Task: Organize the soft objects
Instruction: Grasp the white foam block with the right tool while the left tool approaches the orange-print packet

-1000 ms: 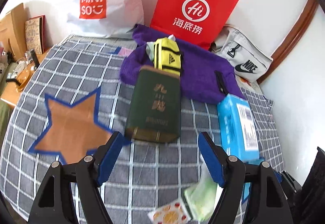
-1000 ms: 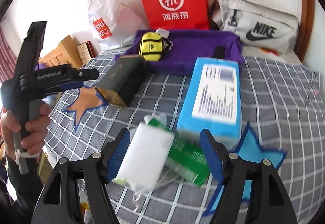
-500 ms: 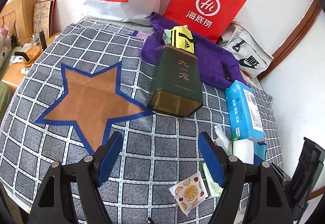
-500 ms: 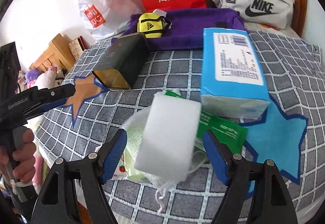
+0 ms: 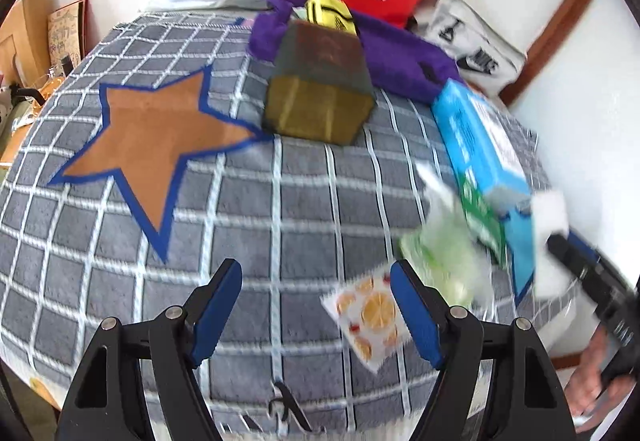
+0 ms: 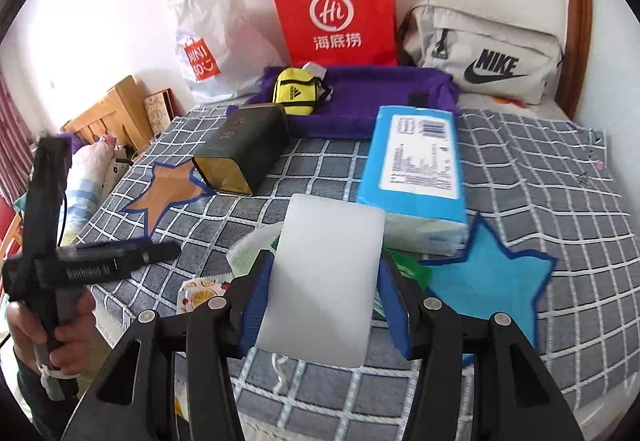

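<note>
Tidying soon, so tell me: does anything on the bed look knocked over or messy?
Yes. The dark green tin lies on its side beside the brown star, and a loose heap of packets is jumbled against the blue tissue pack.

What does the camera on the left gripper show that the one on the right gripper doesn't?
Only the left view shows the left gripper from behind, jaws open over bare blanket, and the whole brown star.

Only the right view shows the right gripper, whose jaws have just been closing, now pressed on a white sponge, plus the blue star and the left hand.

Both show the red bag, purple tray, yellow pouch, dark tin, blue tissue pack and orange-print sachet.
</note>
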Tool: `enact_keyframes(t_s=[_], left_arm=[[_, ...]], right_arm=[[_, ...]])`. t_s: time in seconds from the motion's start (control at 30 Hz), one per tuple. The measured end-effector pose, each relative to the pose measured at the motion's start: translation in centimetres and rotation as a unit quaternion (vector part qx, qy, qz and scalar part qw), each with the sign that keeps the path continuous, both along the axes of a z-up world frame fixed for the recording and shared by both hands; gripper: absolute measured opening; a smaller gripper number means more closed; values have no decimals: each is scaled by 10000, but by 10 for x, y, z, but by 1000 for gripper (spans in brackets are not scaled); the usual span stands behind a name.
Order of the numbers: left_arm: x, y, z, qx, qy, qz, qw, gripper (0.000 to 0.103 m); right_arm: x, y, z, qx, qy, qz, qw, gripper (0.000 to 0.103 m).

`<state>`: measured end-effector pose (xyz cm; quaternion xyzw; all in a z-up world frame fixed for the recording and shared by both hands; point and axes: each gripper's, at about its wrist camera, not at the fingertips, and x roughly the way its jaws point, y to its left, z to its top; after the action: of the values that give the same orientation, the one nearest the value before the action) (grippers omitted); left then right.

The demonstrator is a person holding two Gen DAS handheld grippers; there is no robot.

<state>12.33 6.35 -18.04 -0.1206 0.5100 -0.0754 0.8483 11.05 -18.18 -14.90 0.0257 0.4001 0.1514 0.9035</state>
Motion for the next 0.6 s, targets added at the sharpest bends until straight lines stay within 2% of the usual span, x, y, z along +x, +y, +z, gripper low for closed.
enact_keyframes(t_s=[0.17,0.27,0.37,0.53,0.6], left_arm=[[-18,-18,-9,-33,-8,-514,9987,75],[-21,-36,-15,278,-50,-877,9957,75],[-25,-51,-22,644,-133,-1066,9921,86],[-25,-76,-28,1453,-293,-1218,9814,94],[-21,-74,-28,1403,-362,-1141,9828,93]], right_arm=[[-15,-20,-3,145,-75,-88,9998,51],[-21,-28,-7,241,-15,-148,9996,51],[-24,-36,-11,256,-12,-227,9994,51],[-27,-54,-18,308,81,-429,9986,52],[-26,-59,-22,304,127,-498,9982,52]])
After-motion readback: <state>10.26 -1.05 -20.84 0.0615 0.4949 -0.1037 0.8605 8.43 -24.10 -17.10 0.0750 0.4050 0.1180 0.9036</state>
